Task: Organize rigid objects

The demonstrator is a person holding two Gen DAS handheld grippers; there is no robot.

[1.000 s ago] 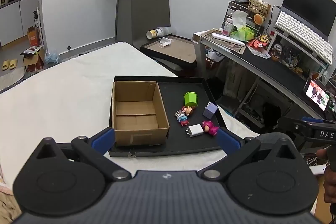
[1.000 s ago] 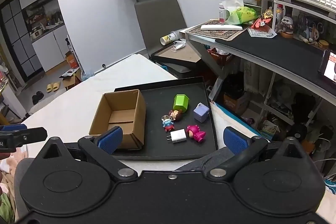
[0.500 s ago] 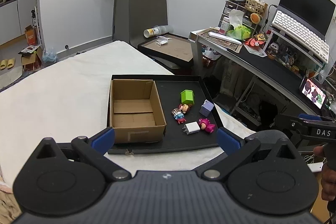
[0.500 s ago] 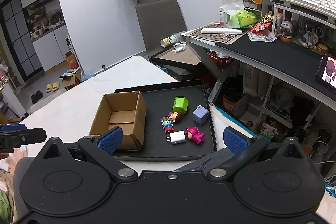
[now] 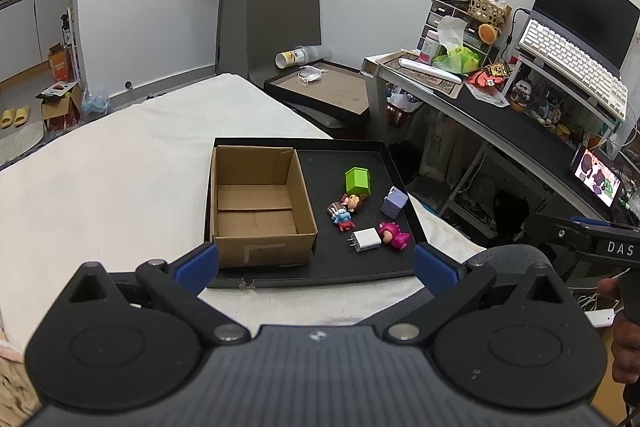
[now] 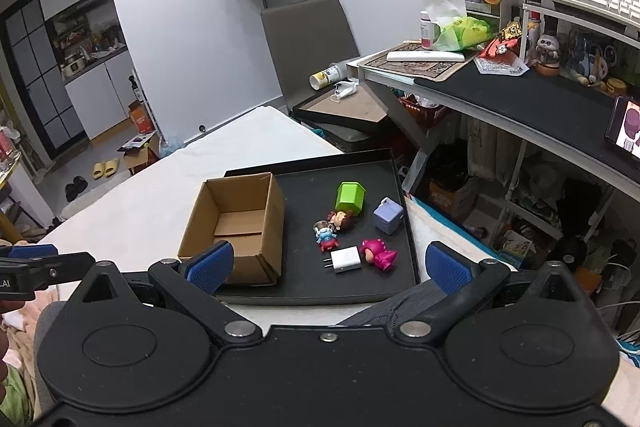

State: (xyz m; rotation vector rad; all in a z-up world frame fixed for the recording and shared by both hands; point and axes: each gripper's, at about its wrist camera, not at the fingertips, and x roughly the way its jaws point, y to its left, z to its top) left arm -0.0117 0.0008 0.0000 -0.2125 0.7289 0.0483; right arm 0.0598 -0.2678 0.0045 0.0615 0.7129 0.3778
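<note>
A bed [image 5: 132, 163] with a white cover carries a shallow black tray [image 5: 356, 267] near its corner. On the tray's left part stands an open cardboard box [image 5: 260, 203]. To the right of the box lie a green block [image 5: 357, 181], a lilac cube [image 5: 394, 202], two small figures [image 5: 346, 209], a white charger [image 5: 366, 241] and a pink toy [image 5: 394, 235].

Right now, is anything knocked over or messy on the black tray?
Yes. The green toy house lies tipped on its side, and the pink figure lies flat beside the white charger. The cardboard box holds nothing; every toy sits loose on the black tray.
</note>
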